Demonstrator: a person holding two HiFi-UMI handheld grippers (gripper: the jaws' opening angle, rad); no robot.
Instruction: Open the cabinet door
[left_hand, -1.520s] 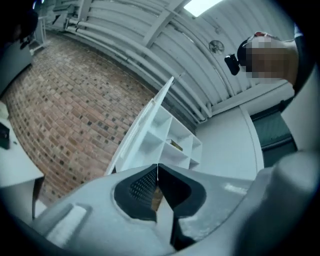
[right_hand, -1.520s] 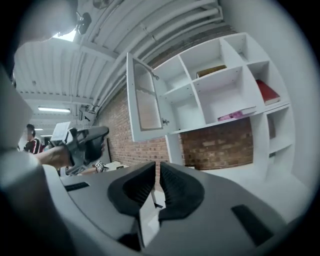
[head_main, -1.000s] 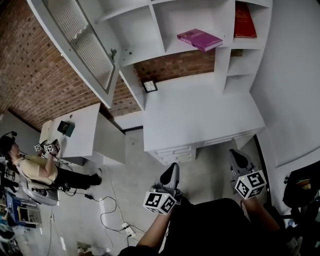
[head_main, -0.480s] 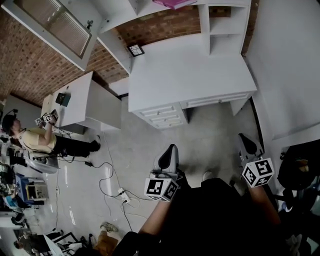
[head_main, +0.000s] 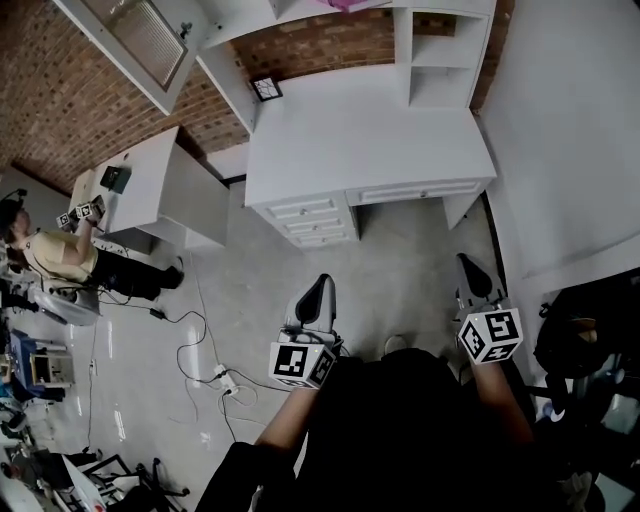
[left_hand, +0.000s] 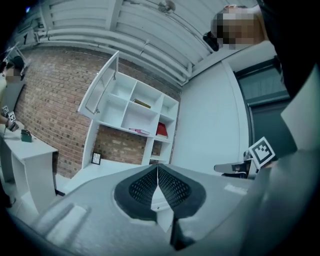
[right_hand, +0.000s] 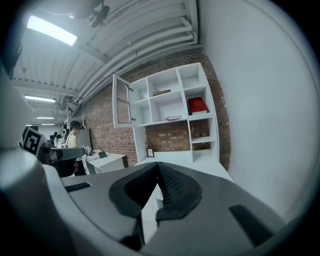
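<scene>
Far ahead of the left claw (head_main: 320, 283), the cabinet door (head_main: 140, 40) is cut off by the head view's top edge, and only a sliver of the pink book (head_main: 345, 4) is shown. What is pictured in the small frame (head_main: 266, 88) on the table (head_main: 370, 140) cannot be made out. In the left gripper view most of the table is hidden behind that claw's body.

Bright, even light is cast from a ceiling lamp (right_hand: 52, 31), seen high and left of the cabinet (right_hand: 167, 107). Its niches are only softly shaded. Pale sheen is seen on the floor (head_main: 230, 290) below the cabinet. Straight lines are bowed toward the edges. Corners are blackened in both gripper views, and whatever lies nearest the lens is blurred.
</scene>
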